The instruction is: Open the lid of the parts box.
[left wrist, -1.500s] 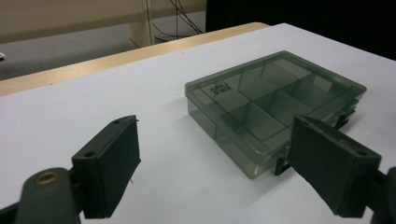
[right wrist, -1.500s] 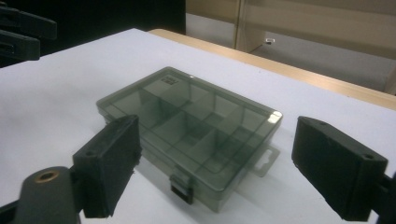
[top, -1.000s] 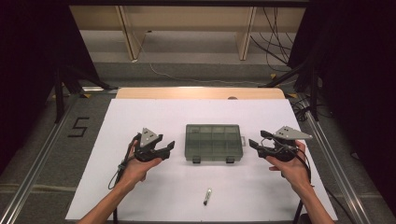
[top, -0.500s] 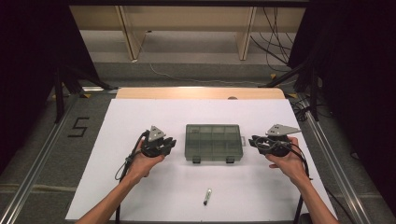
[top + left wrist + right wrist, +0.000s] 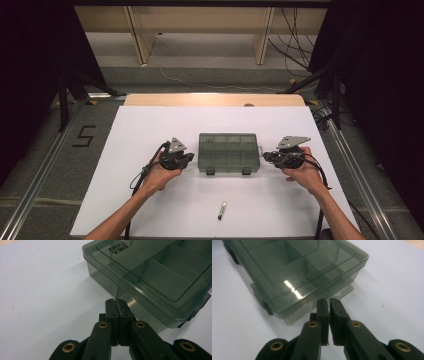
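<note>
The latched organizer box (image 5: pixel 229 153) sits mid-table, not yet handled, with the left gripper (image 5: pixel 189 158) and right gripper (image 5: pixel 266 156) flanking its ends, jaws having just closed on nothing.

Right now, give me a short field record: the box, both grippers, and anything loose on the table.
box: dark clear compartment box, lid closed, latches toward the person, mid-table
left gripper: at the box's left end, jaws just closed, shut, nothing between them
right gripper: at the box's right end, jaws just closed, shut, nothing between them
contact: tips close to the box ends; touching cannot be told
loose item: small pen-like object near the front edge
surface: white table cover
</note>
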A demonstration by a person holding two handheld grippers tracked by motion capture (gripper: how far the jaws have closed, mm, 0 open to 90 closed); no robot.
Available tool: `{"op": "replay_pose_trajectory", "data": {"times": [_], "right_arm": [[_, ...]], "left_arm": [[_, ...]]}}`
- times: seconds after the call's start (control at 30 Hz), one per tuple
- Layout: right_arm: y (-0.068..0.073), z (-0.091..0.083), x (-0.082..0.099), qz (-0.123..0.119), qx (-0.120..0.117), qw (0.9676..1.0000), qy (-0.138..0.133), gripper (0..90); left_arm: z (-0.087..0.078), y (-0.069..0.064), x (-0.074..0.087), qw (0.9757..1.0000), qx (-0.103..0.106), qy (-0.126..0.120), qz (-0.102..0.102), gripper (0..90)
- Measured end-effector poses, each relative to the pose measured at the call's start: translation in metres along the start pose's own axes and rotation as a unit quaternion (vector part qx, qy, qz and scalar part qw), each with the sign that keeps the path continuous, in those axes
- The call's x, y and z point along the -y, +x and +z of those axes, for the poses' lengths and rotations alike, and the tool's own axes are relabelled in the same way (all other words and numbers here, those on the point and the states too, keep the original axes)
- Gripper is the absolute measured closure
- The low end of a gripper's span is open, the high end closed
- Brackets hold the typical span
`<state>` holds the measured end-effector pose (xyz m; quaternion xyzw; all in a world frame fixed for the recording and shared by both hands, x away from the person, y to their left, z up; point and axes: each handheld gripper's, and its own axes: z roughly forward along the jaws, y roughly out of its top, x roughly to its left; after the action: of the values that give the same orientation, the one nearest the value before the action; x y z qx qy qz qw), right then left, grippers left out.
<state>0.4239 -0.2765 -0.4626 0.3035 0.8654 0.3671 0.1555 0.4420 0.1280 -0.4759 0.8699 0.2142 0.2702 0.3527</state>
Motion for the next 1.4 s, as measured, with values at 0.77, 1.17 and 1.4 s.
{"op": "replay_pose_trajectory", "data": {"times": [0.77,1.17,1.4], "right_arm": [[0.007,0.008,0.000,-0.039,-0.028,0.9987,0.020,90.0],[0.008,0.010,0.000,-0.038,-0.023,0.9989,0.017,90.0],[0.006,0.007,-0.002,-0.028,-0.024,0.9993,-0.007,90.0]], "left_arm": [[0.001,-0.037,-0.002,0.9837,0.060,0.004,-0.169,89.6],[0.000,-0.039,-0.004,0.9846,0.053,0.008,-0.166,89.6],[-0.002,-0.038,-0.008,0.9850,0.051,-0.003,-0.165,89.6]]}}
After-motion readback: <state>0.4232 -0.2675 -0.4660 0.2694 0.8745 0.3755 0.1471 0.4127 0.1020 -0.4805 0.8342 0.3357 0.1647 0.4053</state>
